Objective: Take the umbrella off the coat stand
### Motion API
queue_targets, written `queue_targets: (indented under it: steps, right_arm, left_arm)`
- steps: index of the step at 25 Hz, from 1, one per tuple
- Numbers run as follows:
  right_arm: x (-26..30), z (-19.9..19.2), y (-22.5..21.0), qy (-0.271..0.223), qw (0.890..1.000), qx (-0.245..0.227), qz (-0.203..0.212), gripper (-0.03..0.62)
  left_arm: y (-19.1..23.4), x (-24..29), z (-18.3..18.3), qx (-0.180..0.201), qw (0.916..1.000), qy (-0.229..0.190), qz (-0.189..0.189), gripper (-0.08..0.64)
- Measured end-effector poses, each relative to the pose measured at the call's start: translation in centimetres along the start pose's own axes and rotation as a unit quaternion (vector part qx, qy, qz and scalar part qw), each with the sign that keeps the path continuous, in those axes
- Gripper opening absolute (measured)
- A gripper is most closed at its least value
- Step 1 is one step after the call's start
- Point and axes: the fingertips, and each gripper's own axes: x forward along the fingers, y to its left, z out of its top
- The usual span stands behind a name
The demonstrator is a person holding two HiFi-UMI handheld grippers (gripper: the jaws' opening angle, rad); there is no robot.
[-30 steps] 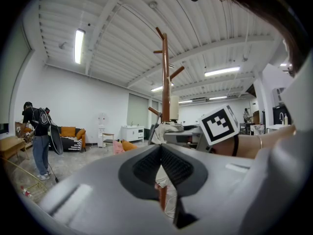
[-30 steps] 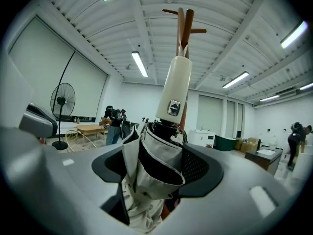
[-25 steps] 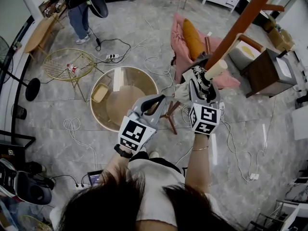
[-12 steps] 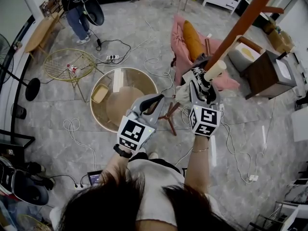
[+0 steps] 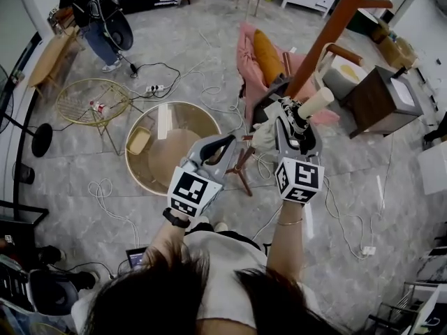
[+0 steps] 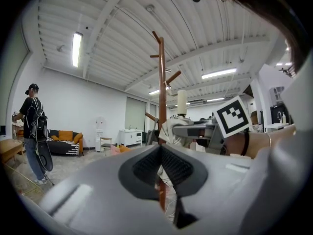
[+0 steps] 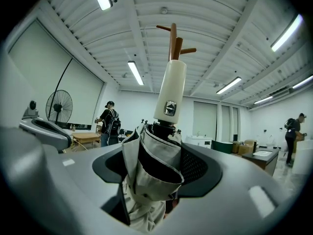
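Observation:
My right gripper (image 5: 296, 125) is shut on a folded beige umbrella (image 5: 304, 112), held upright with its cream handle (image 5: 316, 102) on top. In the right gripper view the folded cloth (image 7: 149, 177) fills the gap between the jaws and the handle (image 7: 171, 89) rises ahead. The brown coat stand (image 5: 330, 35) stands just behind it, and its top pegs (image 7: 173, 35) show past the handle. My left gripper (image 5: 221, 147) hovers to the left, shut, with nothing in it. The left gripper view shows the stand's pole (image 6: 162, 82) and the umbrella's handle (image 6: 182, 102).
A round glass table with a gold rim (image 5: 137, 127) lies to the left, with a gold wire table (image 5: 91, 100) beyond it. A pink chair (image 5: 260, 60) and a dark cabinet (image 5: 377, 100) flank the stand. Cables (image 5: 223, 89) trail over the floor. A person (image 5: 94, 12) stands far left.
The right gripper has lifted the umbrella a little beside the stand's pole. The left gripper has stayed where it was.

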Motion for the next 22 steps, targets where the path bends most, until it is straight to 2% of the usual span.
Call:
queue_targets:
  steps: [8,15,22]
  right_arm:
    - [-3.0,2.9,-1.5,-0.032,0.999,-0.011,-0.022,0.281]
    - [-4.9,5.9,-2.6,-0.051,0.996,-0.057,-0.049,0.280]
    - [-7.7,7.4,-4.9,-0.067,0.992,-0.066,-0.079,0.278]
  left_arm:
    - [-1.7,0.1,0.3,0.010,0.9998,-0.002,-0.016,0.058]
    - [-3.0,0.2,1.2,0.013,0.9992,-0.008,-0.036,0.058]
    - [-5.2,1.2,1.5,0.015,0.9979,-0.012,-0.061,0.058]
